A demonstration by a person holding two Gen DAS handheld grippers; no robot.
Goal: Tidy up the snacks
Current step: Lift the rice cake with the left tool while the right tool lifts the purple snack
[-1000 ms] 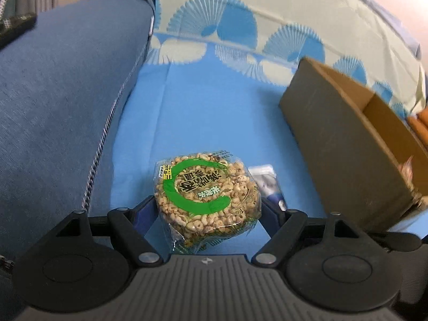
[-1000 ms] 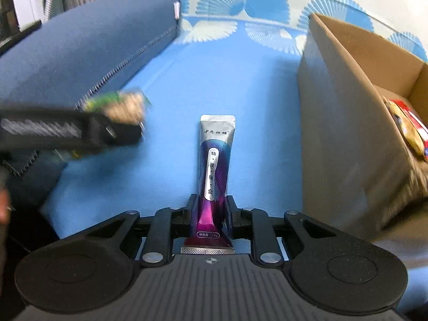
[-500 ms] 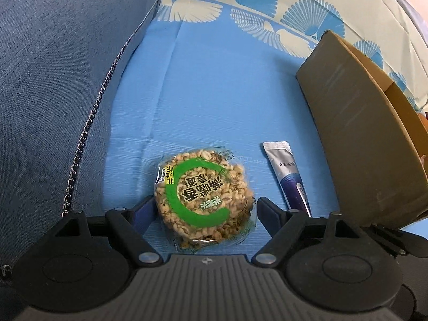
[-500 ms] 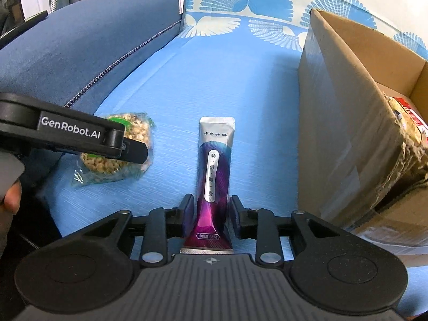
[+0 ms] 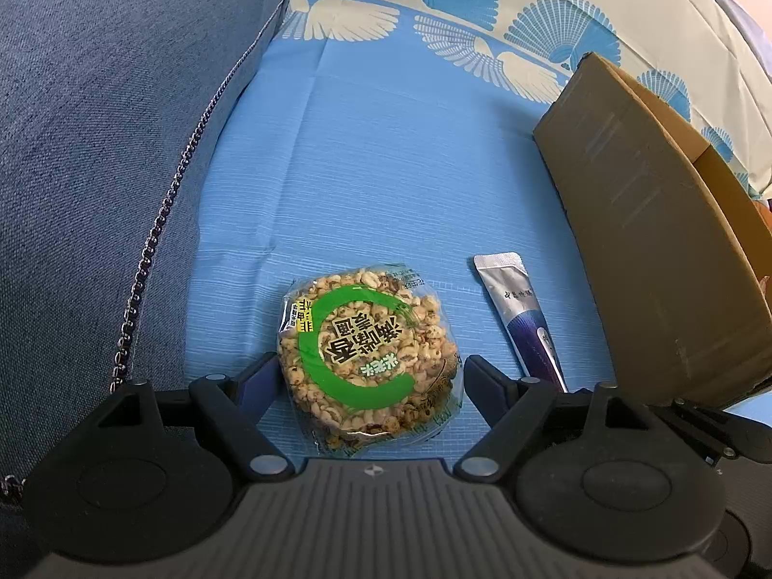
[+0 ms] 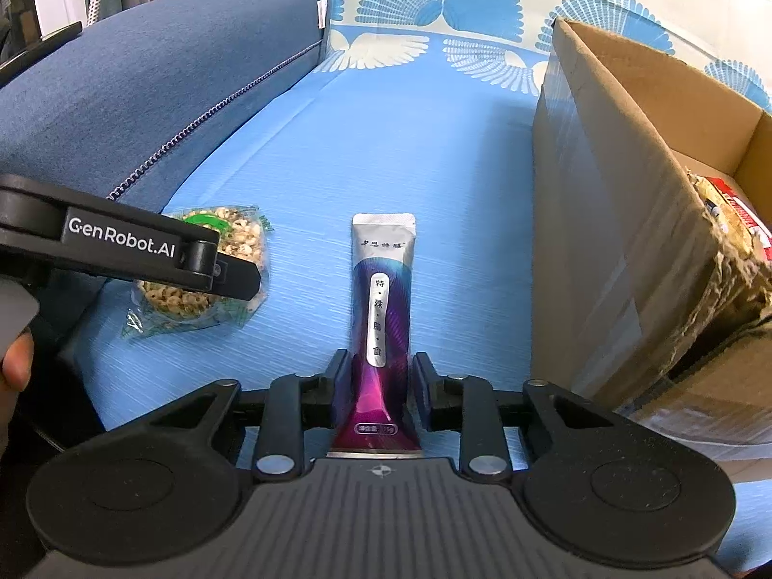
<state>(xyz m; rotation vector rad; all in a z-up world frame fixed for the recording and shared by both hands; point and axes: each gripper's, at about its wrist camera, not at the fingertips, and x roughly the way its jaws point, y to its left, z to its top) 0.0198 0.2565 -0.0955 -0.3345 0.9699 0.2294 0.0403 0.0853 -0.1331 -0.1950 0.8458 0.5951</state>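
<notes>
A round puffed-grain cake in clear wrap with a green ring [image 5: 366, 350] lies on the blue sheet between the fingers of my left gripper [image 5: 369, 376], which is open around it. It also shows in the right wrist view [image 6: 202, 270], partly behind the left gripper's finger [image 6: 135, 251]. A purple and silver sachet [image 6: 383, 309] lies between the fingers of my right gripper [image 6: 381, 381], which is open with small gaps on both sides. The sachet also shows in the left wrist view [image 5: 518, 311].
An open cardboard box [image 6: 622, 222] stands to the right with snack packs [image 6: 728, 212] inside; it also shows in the left wrist view [image 5: 646, 222]. A dark blue cushion [image 5: 106, 120] lies along the left. A fan-patterned cloth [image 5: 482, 14] covers the back.
The left gripper came down to the sheet with the grain cake and its fingers opened around it. The right gripper's fingers opened a little off the sachet.
</notes>
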